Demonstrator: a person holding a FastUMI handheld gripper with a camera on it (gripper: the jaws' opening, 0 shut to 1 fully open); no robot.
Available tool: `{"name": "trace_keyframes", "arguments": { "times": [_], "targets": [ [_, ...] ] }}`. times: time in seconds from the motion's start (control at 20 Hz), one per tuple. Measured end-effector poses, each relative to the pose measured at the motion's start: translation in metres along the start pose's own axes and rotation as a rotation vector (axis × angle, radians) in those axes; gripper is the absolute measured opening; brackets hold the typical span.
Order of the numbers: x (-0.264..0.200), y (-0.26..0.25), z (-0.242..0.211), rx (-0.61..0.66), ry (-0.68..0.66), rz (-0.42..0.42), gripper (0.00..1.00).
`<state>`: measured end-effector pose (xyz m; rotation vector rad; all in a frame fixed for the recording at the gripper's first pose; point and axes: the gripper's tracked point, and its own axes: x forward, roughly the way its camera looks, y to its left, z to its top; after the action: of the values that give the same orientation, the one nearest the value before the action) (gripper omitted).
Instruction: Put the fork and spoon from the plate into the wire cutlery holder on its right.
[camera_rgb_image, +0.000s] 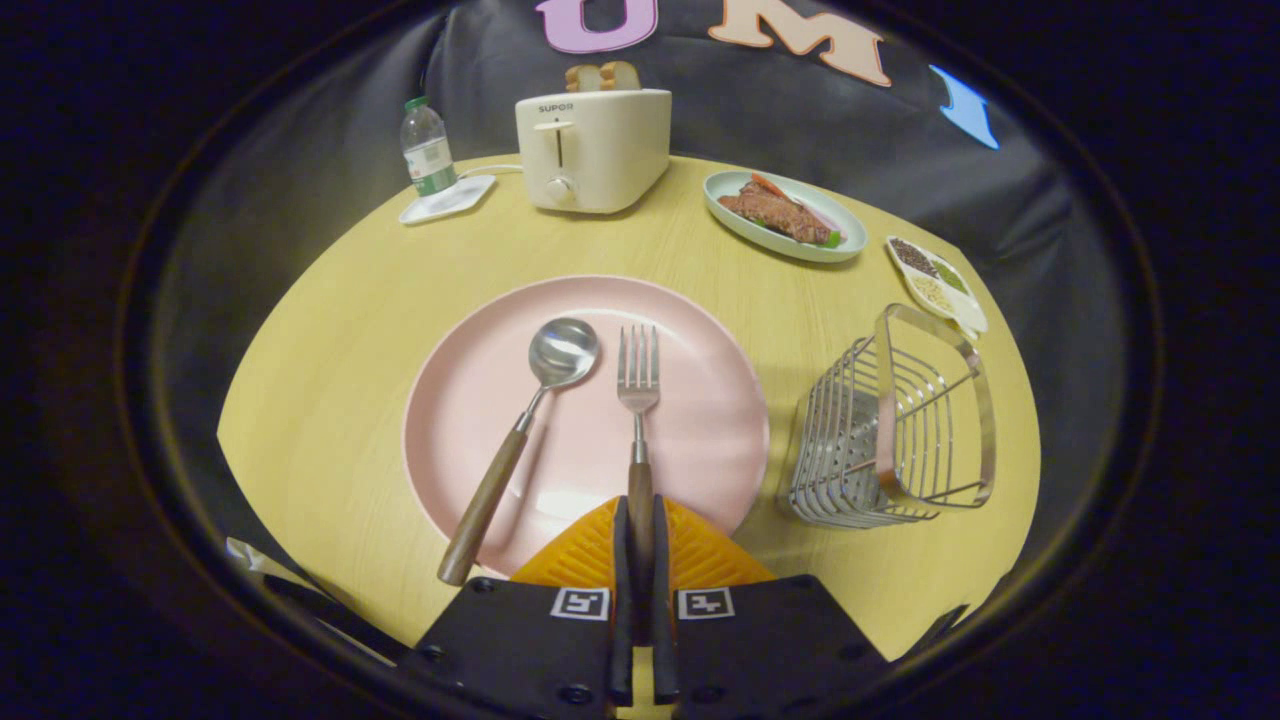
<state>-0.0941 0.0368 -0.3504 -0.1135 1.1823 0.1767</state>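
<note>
The fork's (638, 400) wooden handle end is concealed between the closed fingers of the gripper (640, 515), and the contents of the divided dish (938, 282) behind the wire cutlery holder (893, 425) are too small to identify.

Your gripper (640, 520) is closed on the fork (638, 400) handle. The spoon (530, 420) lies just left of it on the plate (700, 430). To the right, bare counter (330, 400) separates plate from holder (890, 430), whose top is open. A seasoning dish (940, 280) sits just beyond the holder.
</note>
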Motion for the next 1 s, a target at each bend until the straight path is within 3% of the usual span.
{"name": "trace_keyframes", "arguments": {
  "times": [0.65, 1.0],
  "targets": [
    [-0.065, -0.039, 0.027, -0.213, 0.053, 0.068, 0.11],
    [-0.087, -0.082, 0.035, -0.328, 0.079, 0.031, 0.11]
  ]
}}
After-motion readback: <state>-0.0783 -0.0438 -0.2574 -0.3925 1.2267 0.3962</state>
